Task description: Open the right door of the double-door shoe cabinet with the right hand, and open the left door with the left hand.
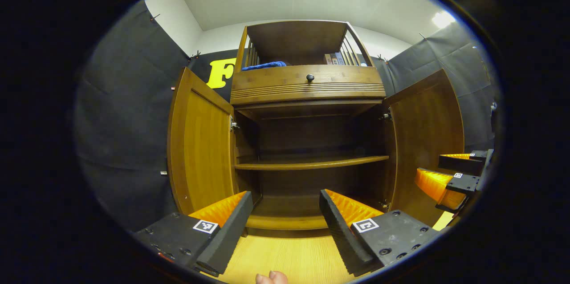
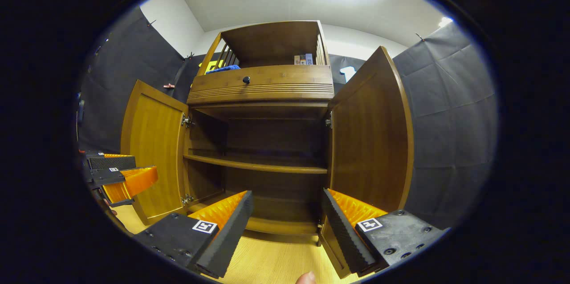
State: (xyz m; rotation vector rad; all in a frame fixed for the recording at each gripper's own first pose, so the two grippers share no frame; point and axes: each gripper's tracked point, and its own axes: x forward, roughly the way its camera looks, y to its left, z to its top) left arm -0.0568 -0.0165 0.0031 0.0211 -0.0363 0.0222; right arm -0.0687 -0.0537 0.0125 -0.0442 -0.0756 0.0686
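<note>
The wooden shoe cabinet stands ahead with both doors swung wide. Its left door and right door hang out to the sides, baring an inner shelf. My left gripper is open, low in front of the cabinet's floor, holding nothing. In the left gripper view my right gripper hangs open by the right door. In the right gripper view the right gripper is open before the right door, and the left gripper stands open by the left door.
A drawer with a dark knob tops the doors. The open shelf above holds a blue cloth and some books. Black cloth walls close both sides. The floor is light wood. A fingertip peeks in at the bottom.
</note>
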